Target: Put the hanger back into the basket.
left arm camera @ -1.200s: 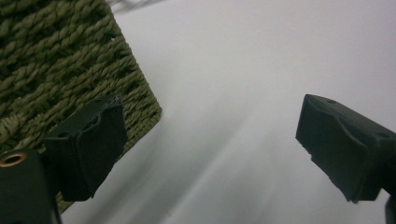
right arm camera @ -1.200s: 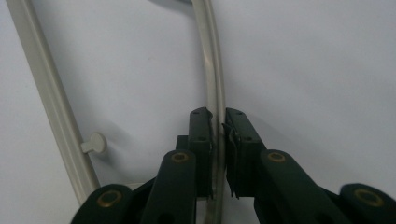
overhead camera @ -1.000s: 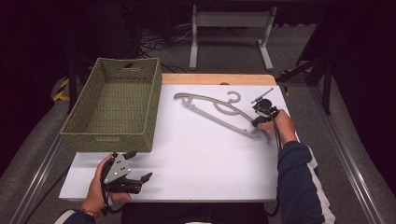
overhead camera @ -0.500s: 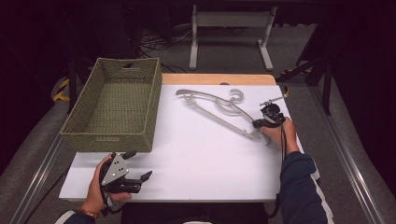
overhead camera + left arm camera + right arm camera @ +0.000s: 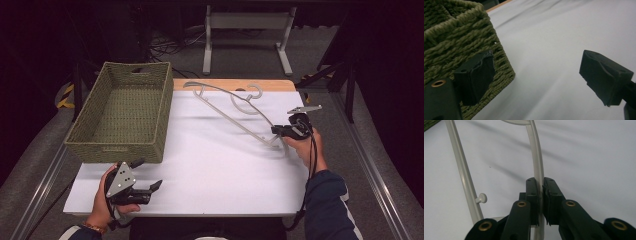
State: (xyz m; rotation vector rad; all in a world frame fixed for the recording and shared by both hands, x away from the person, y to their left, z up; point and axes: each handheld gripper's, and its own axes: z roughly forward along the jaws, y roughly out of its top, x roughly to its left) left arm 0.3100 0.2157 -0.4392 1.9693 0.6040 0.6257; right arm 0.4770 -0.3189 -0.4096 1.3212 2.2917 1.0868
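Right gripper view: our right gripper [image 5: 540, 195] has its two black jaws pinched on the thin pale rod of the clothes hanger [image 5: 537, 162], the rod running up between the pads and away from us. A second rod of the same hanger slants past on the left of that view, with a small peg on its side. White table surface lies under both.

High view: we see the right gripper [image 5: 281, 131] at the table's right side, clamped on the hanger's near end. The hanger [image 5: 227, 107] stretches from there toward the far middle of the table, its hook near the far wooden edge; the far end looks raised off the surface, with a shadow beneath it.

Left gripper view: our left gripper [image 5: 536, 75] has its jaws spread wide, nothing between them, bare white table [image 5: 554, 37] ahead. The woven green basket [image 5: 454, 40] stands just beside the left jaw.

High view again: the left gripper [image 5: 146, 175] sits near the front left edge, just in front of the basket's [image 5: 122, 112] near wall. Basket and hanger are well apart.
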